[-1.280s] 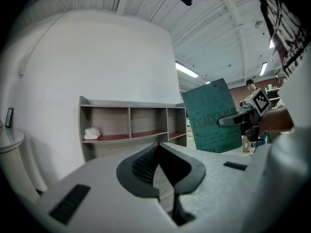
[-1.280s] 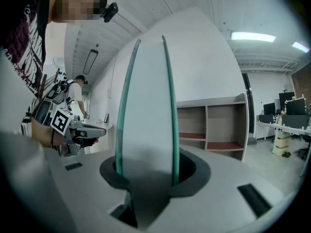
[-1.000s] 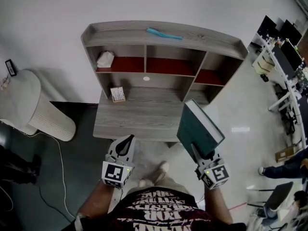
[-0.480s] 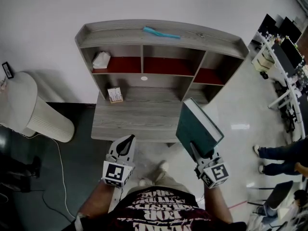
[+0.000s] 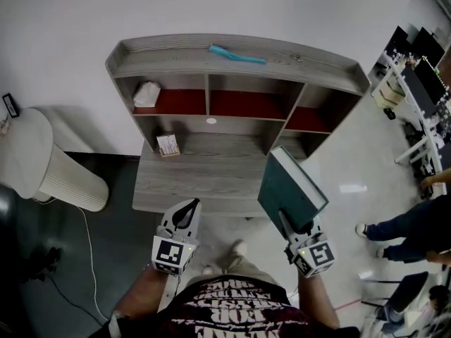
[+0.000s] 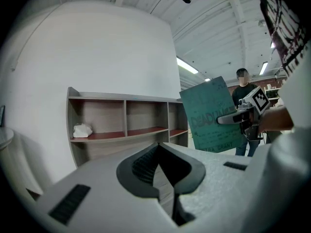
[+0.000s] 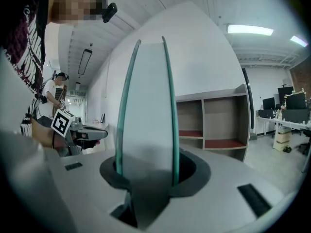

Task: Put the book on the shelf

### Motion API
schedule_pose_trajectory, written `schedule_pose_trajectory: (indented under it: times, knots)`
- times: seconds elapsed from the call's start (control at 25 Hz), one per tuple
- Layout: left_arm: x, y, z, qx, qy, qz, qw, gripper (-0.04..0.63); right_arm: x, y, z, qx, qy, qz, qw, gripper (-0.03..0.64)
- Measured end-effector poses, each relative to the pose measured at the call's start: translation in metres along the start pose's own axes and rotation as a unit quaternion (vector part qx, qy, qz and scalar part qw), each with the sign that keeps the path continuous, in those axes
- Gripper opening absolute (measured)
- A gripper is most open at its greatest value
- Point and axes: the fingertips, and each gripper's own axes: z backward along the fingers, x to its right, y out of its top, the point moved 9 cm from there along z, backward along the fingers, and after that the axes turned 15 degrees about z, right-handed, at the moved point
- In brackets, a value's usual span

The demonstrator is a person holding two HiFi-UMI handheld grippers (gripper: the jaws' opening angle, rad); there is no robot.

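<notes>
My right gripper (image 5: 293, 225) has its fingers clamped on the green book (image 5: 287, 187), which stands up out of them, just in front of the shelf (image 5: 162, 48). My left gripper (image 5: 185, 213) hovers alongside, fingers together, empty.

Shelf unit (image 5: 162, 51) at 12 o'clock, back against the wall (image 5: 63, 20).
- Top board: long thin item (image 5: 237, 53) lying flat, near centre.
- Upper left compartment: crumpled wad (image 5: 146, 94).
- Lower board (image 5: 211, 178): small box (image 5: 168, 145) at 11 o'clock, back left.
- Book (image 5: 289, 189) on edge at 1 o'clock, before the unit's right end, between the right gripper (image 5: 297, 227) jaws.
- Left gripper (image 5: 187, 210) just before the lower board's front edge.
- Round stand (image 5: 42, 160) at 9 o'clock.
</notes>
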Motion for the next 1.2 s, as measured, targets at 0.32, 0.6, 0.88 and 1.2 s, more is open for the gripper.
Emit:
schedule_pose_trajectory:
  times: [0.32,0.6,0.88,1.2]
  knots:
    - [-0.006,0.008,-0.023,-0.008,0.007,0.002,0.9999,0.005,0.02,0.0,-0.023,0.004,0.01,0.001,1.0,0.163]
    - [-0.006,0.019,-0.045,-0.003,0.013,-0.007,0.9999,0.005,0.041,-0.001,-0.04,0.007,0.022,-0.003,1.0,0.163]
    - [-0.002,0.027,-0.07,0.001,0.025,-0.014,0.9996,0.005,0.072,-0.004,-0.056,0.019,0.033,-0.003,0.999,0.163]
    - [0.006,0.033,-0.103,0.006,0.043,-0.017,0.9989,0.005,0.109,-0.013,-0.075,0.033,0.049,-0.013,0.998,0.163]
